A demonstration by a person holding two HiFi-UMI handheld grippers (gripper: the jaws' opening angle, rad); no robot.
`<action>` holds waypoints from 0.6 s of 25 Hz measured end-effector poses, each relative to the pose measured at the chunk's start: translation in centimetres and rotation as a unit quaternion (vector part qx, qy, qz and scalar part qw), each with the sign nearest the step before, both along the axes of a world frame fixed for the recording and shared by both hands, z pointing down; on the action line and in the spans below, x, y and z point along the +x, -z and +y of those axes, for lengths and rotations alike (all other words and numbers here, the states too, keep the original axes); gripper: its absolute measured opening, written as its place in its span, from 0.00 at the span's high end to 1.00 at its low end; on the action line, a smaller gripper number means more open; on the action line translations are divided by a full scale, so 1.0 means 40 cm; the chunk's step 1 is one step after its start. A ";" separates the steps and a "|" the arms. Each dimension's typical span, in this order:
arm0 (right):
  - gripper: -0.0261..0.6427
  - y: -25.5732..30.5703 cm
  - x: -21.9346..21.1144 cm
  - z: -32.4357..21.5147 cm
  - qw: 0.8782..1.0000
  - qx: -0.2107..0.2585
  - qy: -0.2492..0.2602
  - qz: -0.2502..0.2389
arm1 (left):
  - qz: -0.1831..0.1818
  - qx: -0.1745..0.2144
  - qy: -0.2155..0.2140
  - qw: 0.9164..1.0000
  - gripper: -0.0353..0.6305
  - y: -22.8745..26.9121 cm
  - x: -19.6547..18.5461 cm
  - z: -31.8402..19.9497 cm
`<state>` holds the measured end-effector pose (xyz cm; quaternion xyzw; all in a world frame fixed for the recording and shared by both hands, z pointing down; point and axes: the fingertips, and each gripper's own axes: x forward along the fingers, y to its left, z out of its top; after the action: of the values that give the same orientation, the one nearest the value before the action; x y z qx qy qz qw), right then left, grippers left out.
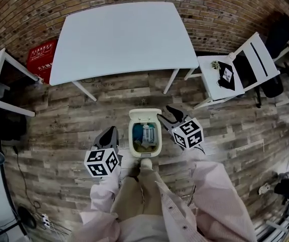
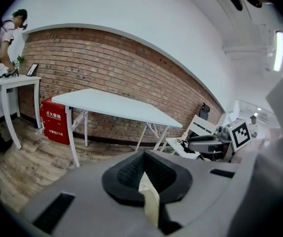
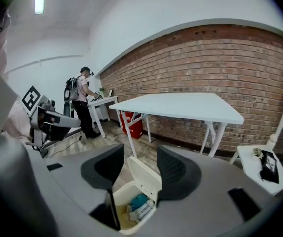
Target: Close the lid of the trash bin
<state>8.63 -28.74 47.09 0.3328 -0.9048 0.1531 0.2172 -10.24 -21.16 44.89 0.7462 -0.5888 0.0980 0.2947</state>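
Head view: the cream rectangular plastic trash bin stands on the wood-plank floor, at 6 o'clock from the white rectangular table. Its hinged cream lid is raised at the bin's 12 o'clock edge. Blue and white rubbish lies inside. A light shoe sits at the bin's 6 o'clock edge.

Left tongs: at 8 o'clock of the bin, just beside it, apart from it. Left gripper view: tips together, with an unidentified cream sliver in the slot behind them.

Right tongs: at 2 o'clock of the bin, near the rim. Right gripper view: jaws apart, clamping nothing, the open bin and lid seen between them.
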 end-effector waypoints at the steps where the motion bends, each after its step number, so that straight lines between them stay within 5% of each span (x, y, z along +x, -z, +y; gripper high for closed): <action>1: 0.65 -0.023 -0.006 -0.010 1.000 -0.005 0.010 0.010 | 0.000 -0.007 0.003 1.000 0.96 -0.017 -0.002 -0.006; 15: 0.65 -0.316 -0.071 -0.090 0.984 -0.067 0.105 0.129 | 0.005 -0.091 -0.011 0.996 0.96 -0.228 -0.021 -0.066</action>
<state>5.78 -32.33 59.74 0.2371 -0.8869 0.1457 0.3687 -11.08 -23.78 54.00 0.7234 -0.5677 0.1510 0.3628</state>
